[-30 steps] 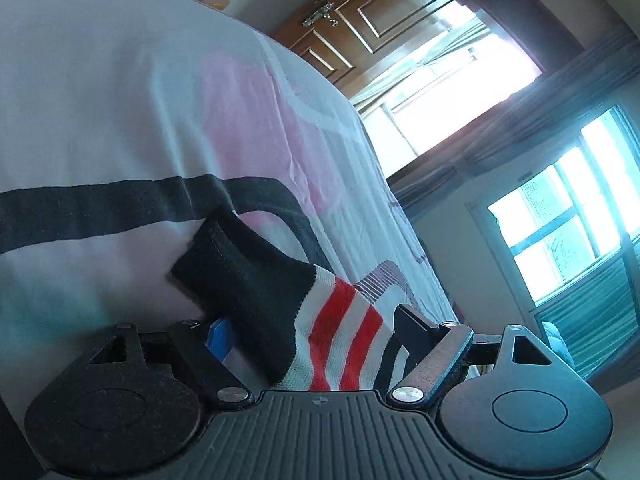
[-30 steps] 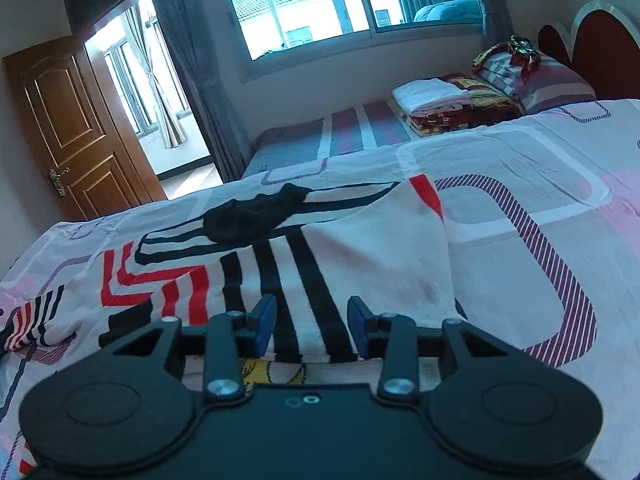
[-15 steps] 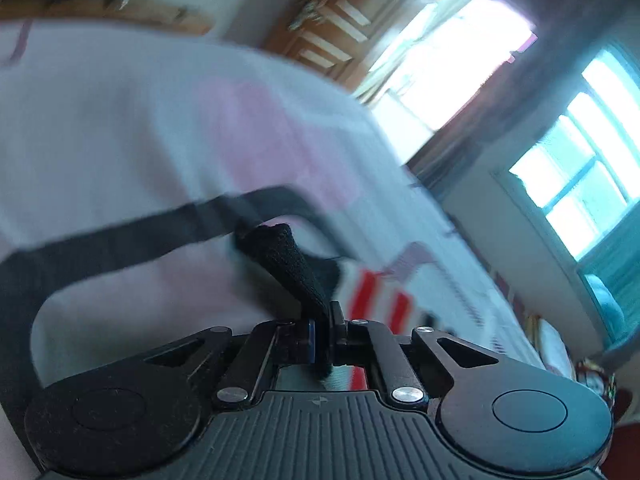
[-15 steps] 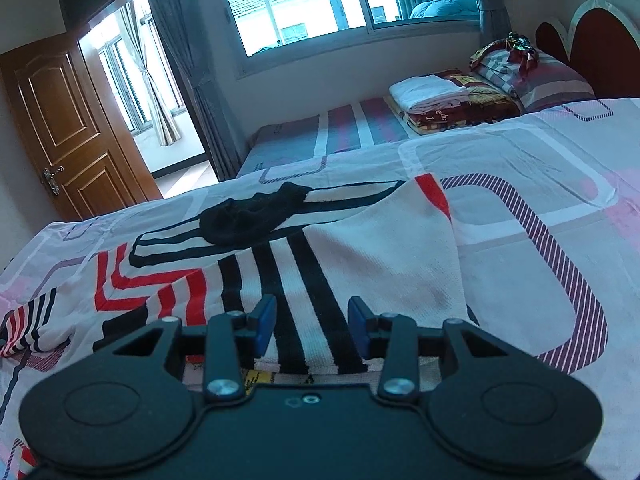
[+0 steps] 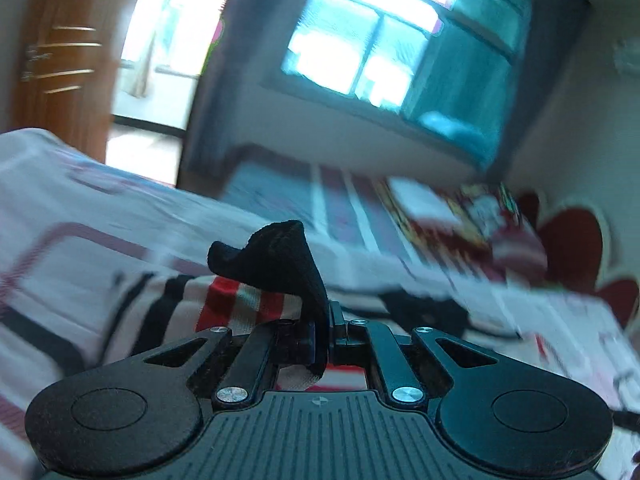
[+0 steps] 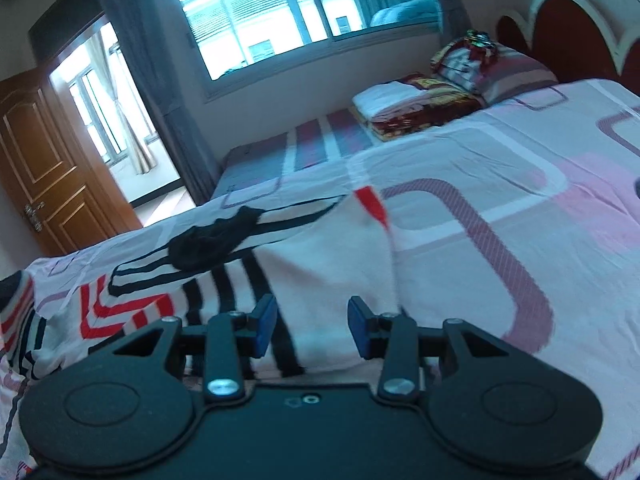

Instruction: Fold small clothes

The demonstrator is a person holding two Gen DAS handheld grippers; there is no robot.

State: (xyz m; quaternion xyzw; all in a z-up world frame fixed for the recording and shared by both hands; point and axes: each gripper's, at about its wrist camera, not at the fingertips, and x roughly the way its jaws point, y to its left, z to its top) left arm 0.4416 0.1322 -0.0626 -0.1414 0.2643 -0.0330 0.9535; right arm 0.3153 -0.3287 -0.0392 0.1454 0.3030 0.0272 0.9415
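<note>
While the left view is smeared with blur, we can make out our left gripper (image 5: 320, 330) pinched tight on the black cuff (image 5: 276, 258) of a striped garment (image 6: 224, 280), the cloth squeezed between its two fingers and the cuff's free end standing up above them. Below that cuff we see the garment's red and white stripes trailing down onto the bedsheet (image 5: 80, 216). Our right gripper (image 6: 312, 326) hangs just above the same garment with its blue-padded fingers (image 6: 266, 320) spread apart and nothing between them. From the right view, we see the garment lying spread out flat on the bed, white with black stripes in the middle, red stripes toward the left and a small red tip at its far corner. Its black collar (image 6: 212, 242) sits bunched near the far edge. Beyond the bed we see a wooden door (image 6: 48, 164) on the left, a window (image 6: 296, 12) ahead, and folded blankets (image 6: 416, 108) stacked beside a pillow (image 6: 508, 68) near the red headboard (image 6: 568, 32).
</note>
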